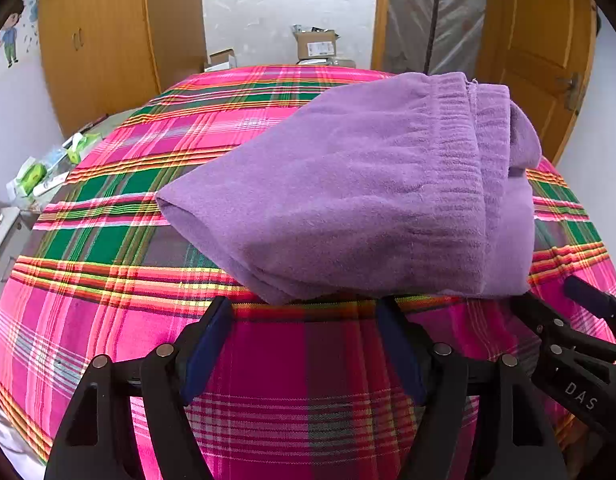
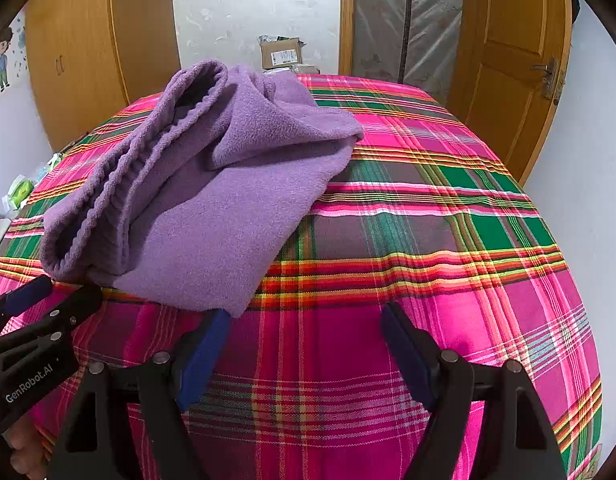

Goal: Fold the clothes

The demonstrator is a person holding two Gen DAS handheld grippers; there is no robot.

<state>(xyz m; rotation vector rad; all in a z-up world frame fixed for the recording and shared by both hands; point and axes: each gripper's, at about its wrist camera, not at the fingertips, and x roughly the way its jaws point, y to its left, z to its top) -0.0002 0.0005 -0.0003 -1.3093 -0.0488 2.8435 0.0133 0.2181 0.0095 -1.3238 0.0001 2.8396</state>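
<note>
A: Status, garment?

B: Folded purple fleece garment w/ ribbed elastic waistband point(image 1: 368, 196), lying on bright pink, green and orange plaid bedsheet point(image 1: 120, 208). Positioned near front edge of bed, just beyond both sets of fingertips. Waistband bunched along right side in left wrist view; same band along left side point(image 2: 120, 184) in right wrist view. Upper layer rumpled, not flat.

A: Left unit?

B: Black left gripper w/ blue finger pads point(image 1: 304, 320): jaws spread wide, nothing between. Pointing down at sheet, tips just short of garment's near hem. No contact w/ fabric visible.

A: Right unit?

B: Black right gripper w/ blue finger pads point(image 2: 306, 324): jaws likewise fully apart, empty. Left pad point(image 2: 212, 332) just beside garment's near corner; touching or not, cannot tell. Right pad over bare sheet.

A: Relative pos.?

B: Side by side, close. Right gripper visible at right edge of left wrist view; left gripper visible at lower-left of right wrist view, bit of a hand point(image 2: 22, 452) below it.

A: Surroundings?

B: Tall brown wooden wardrobe point(image 1: 108, 32) rear left, brown wooden door w/ metal handle point(image 2: 520, 64) rear right, open brown cardboard box point(image 2: 280, 54) by far wall, grey zip-front plastic-covered closet point(image 2: 404, 28) next to door.
</note>
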